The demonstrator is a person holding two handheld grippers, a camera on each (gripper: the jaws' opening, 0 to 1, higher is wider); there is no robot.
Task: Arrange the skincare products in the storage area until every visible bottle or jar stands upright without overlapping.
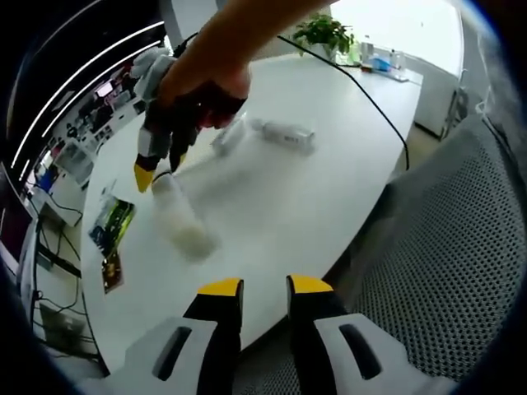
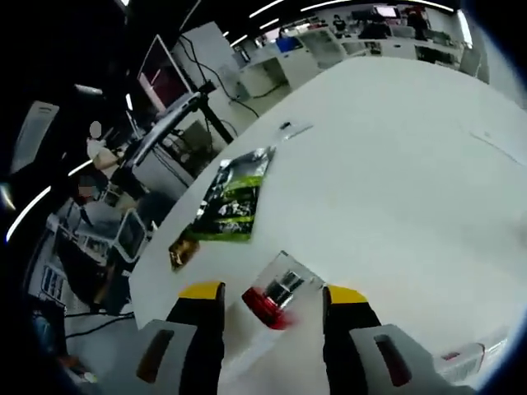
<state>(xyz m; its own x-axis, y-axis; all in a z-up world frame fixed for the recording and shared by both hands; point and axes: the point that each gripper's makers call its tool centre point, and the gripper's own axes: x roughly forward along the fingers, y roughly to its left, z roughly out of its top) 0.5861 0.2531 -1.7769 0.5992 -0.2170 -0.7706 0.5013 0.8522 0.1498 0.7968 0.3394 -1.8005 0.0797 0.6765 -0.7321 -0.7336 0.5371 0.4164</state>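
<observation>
You've got a white table (image 2: 395,156): green packet (image 2: 233,197) near its edge, red-capped bottle (image 2: 276,298) lying beside, white tubes (image 1: 284,133) mid-table.

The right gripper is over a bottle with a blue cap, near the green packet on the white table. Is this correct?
Not quite: the cap is red, not blue, as the right gripper view shows. The bottle does lie between the right gripper's jaws, near the green packet on the white table.

Yellow-tipped black-and-white hand-held gripper (image 1: 263,288)
</observation>
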